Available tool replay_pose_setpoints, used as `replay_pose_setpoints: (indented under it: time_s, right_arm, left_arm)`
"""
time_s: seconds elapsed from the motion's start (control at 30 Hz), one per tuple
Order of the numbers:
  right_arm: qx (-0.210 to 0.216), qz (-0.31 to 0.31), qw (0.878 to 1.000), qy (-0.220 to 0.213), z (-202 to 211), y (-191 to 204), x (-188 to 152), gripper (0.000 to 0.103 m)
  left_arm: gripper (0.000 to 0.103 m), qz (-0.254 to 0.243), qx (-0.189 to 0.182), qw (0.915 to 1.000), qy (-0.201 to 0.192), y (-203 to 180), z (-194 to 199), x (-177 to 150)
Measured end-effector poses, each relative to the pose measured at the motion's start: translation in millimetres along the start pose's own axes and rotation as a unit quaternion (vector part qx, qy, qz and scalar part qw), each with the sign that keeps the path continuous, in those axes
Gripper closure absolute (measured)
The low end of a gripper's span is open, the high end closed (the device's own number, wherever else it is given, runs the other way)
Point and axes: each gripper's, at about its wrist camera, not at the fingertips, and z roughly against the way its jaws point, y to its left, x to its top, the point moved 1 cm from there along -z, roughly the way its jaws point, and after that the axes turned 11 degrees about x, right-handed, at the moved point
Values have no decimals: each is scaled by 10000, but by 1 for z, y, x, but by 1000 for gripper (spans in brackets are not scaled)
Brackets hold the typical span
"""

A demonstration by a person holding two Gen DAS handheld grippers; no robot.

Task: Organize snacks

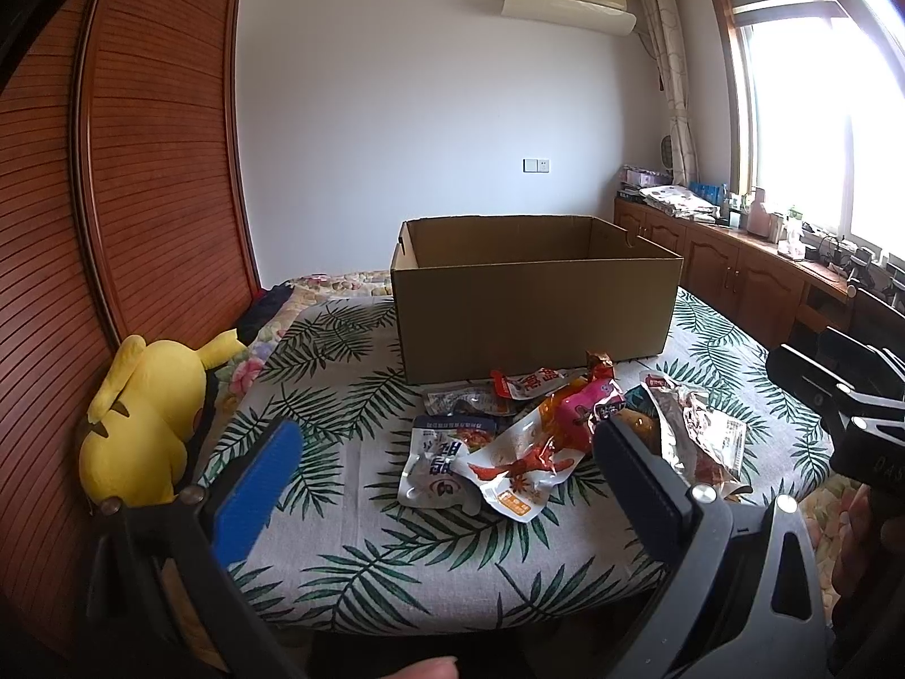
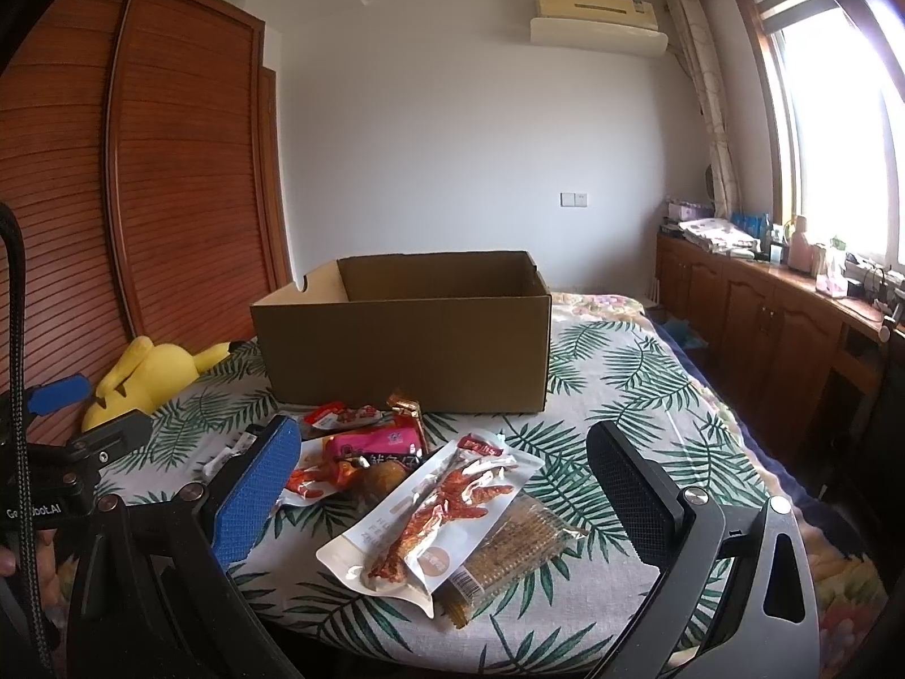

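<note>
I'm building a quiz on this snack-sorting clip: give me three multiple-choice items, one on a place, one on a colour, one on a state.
1. Where do the snack packets lie?
A. inside the box
B. on the leaf-print cloth in front of the box
C. on the wooden cabinet

2. What colour is the plush toy beside the wardrobe?
A. yellow
B. green
C. white

3. How stand the jaws of the right gripper?
A. shut on a packet
B. shut on nothing
C. open

Answers: 1 B, the packets are heaped on the leaf-print cloth against the near wall of the cardboard box. 2 A, its body is yellow. 3 C, a wide gap shows between them, nothing held.
</note>
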Motion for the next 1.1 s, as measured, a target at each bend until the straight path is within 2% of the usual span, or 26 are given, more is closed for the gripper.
replay_pose_setpoints:
  time_s: [1.1]
  right_arm:
    - [-6,10,10000,-18,1,0,-1,0]
  left_arm:
    - [0,-17,10,10000,-41,-2,4,0]
